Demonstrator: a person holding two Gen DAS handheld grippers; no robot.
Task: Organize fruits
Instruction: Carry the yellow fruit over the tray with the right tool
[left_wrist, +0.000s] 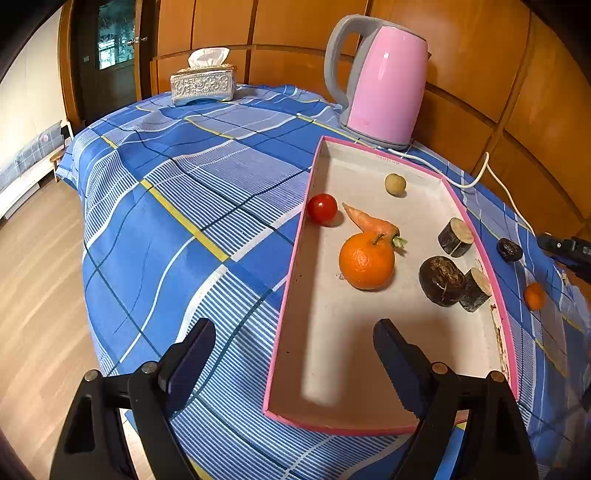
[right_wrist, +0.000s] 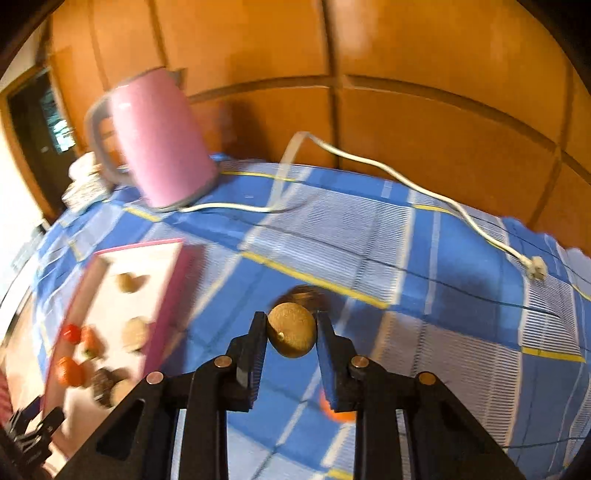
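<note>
Tan and round, with a finely speckled, matte skin, the small fruit (right_wrist: 291, 334) sits clamped between the pads of the right claw (right_wrist: 291, 338), lifted above the blue plaid cloth (right_wrist: 443, 258) on the bench. Beside it to the left lies the pink-rimmed tray (left_wrist: 295, 254) of produce, over whose near end the left claw (left_wrist: 295, 356) hangs spread wide and empty.

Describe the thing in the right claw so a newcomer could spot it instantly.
Start at the pink kettle on the blue plaid tablecloth, then come forward to the right claw. Pinched between its pads is a small round tan fruit. Unlike the fruits lying in the pink-rimmed tray, it is lifted clear of the cloth.
</note>
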